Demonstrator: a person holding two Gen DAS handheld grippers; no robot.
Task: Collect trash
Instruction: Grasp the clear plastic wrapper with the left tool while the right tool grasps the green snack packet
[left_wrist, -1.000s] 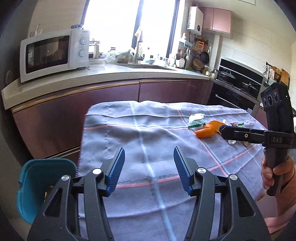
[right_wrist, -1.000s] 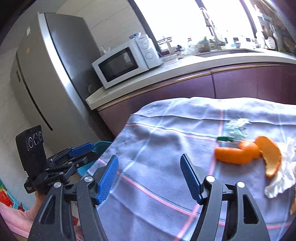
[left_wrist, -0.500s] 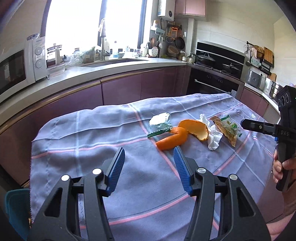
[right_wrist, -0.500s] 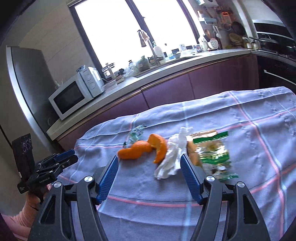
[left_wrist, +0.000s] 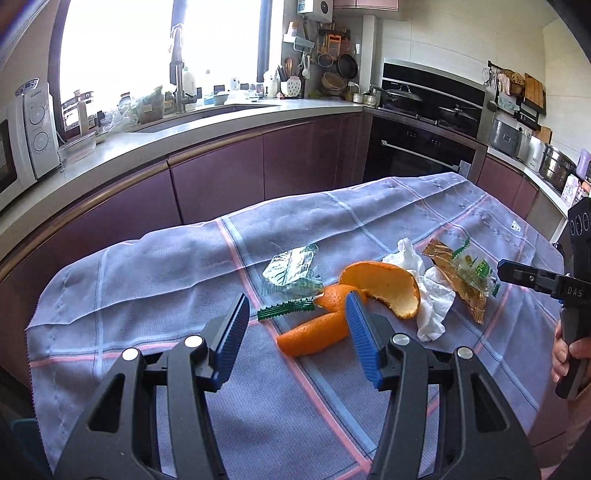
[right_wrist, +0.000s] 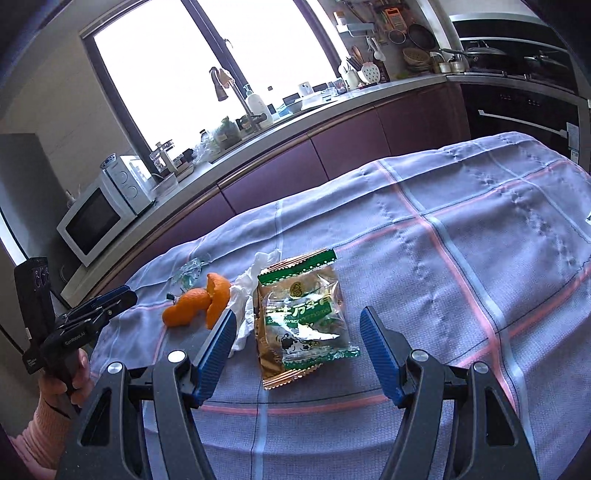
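Trash lies in a cluster on the purple checked tablecloth (left_wrist: 155, 266): two orange peels (left_wrist: 384, 286) (right_wrist: 201, 301), a crumpled white tissue (left_wrist: 434, 299) (right_wrist: 245, 295), a brown and green snack wrapper (right_wrist: 303, 317) (left_wrist: 461, 278) and a small clear green wrapper (left_wrist: 290, 271) (right_wrist: 190, 273). My left gripper (left_wrist: 297, 314) hovers open just short of the lower peel and the green wrapper strip. Over the snack wrapper's near end, my right gripper (right_wrist: 297, 332) stands open with nothing pinched. Each gripper shows in the other's view, at the picture's edge.
Behind the table runs a kitchen counter (left_wrist: 236, 118) with purple cabinets, a sink and tap, and a white microwave (right_wrist: 103, 210). An oven and hob (left_wrist: 428, 110) stand at the back right. The cloth's right half (right_wrist: 480, 229) is bare.
Both grippers swung from the table's left end toward the trash cluster, which now sits right in front of them. The teal bin left the left wrist view. Both jaws kept the same width.
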